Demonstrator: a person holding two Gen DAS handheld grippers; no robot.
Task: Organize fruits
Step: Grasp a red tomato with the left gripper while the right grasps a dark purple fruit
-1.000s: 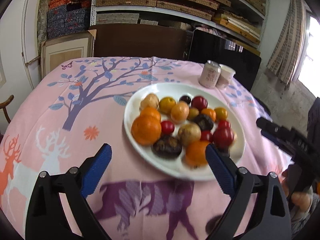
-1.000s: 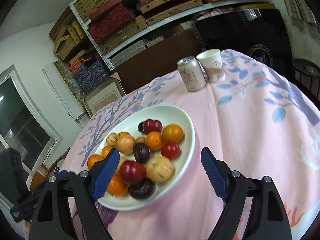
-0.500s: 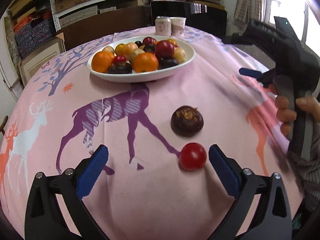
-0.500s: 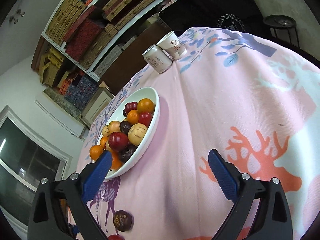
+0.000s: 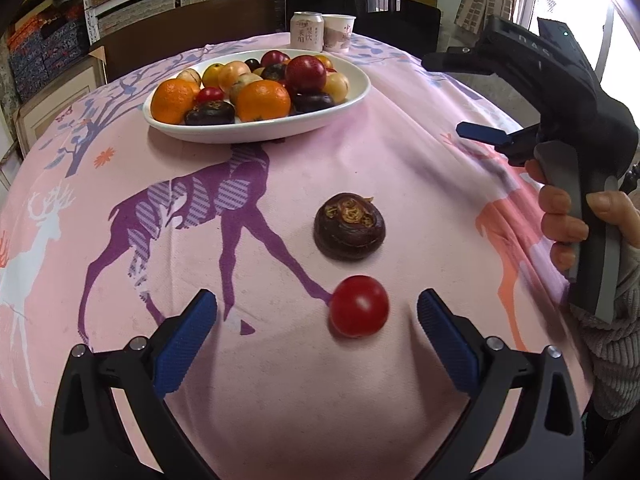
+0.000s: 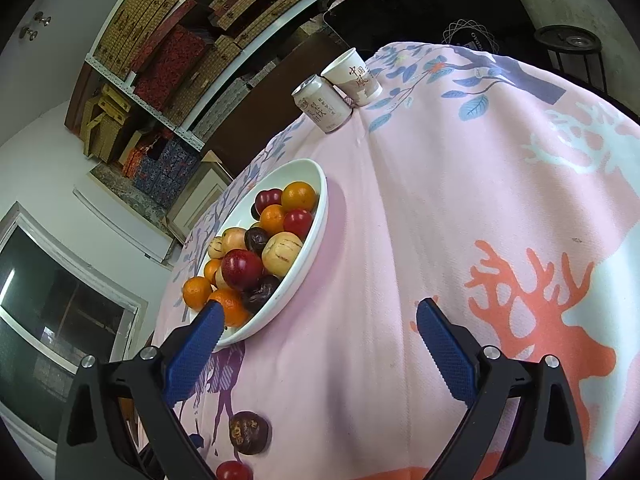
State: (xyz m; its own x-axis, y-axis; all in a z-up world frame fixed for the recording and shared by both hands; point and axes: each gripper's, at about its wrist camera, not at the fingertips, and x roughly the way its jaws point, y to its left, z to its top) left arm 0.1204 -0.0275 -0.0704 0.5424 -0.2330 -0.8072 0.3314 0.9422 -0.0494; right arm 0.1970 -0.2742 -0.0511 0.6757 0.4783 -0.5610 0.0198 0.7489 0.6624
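A white plate (image 5: 352,92) piled with oranges, red plums and dark fruits stands on the pink tablecloth; it also shows in the right wrist view (image 6: 308,264). A small red fruit (image 5: 359,306) lies loose on the cloth between my left gripper's (image 5: 316,312) open fingers, nearer the right one. A dark brown fruit (image 5: 349,226) lies just beyond it, and shows low in the right wrist view (image 6: 249,432) with the red fruit (image 6: 233,471). My right gripper (image 6: 318,320) is open and empty, held over the cloth right of the plate.
A drink can (image 5: 306,32) and a paper cup (image 5: 338,32) stand at the table's far edge behind the plate. Shelves of boxes fill the back wall. The right gripper's body and the holding hand (image 5: 568,216) sit at the table's right side.
My left gripper pulled back from above the plate toward the table's near edge and now frames the loose red fruit. My right gripper swung right, away from the plate.
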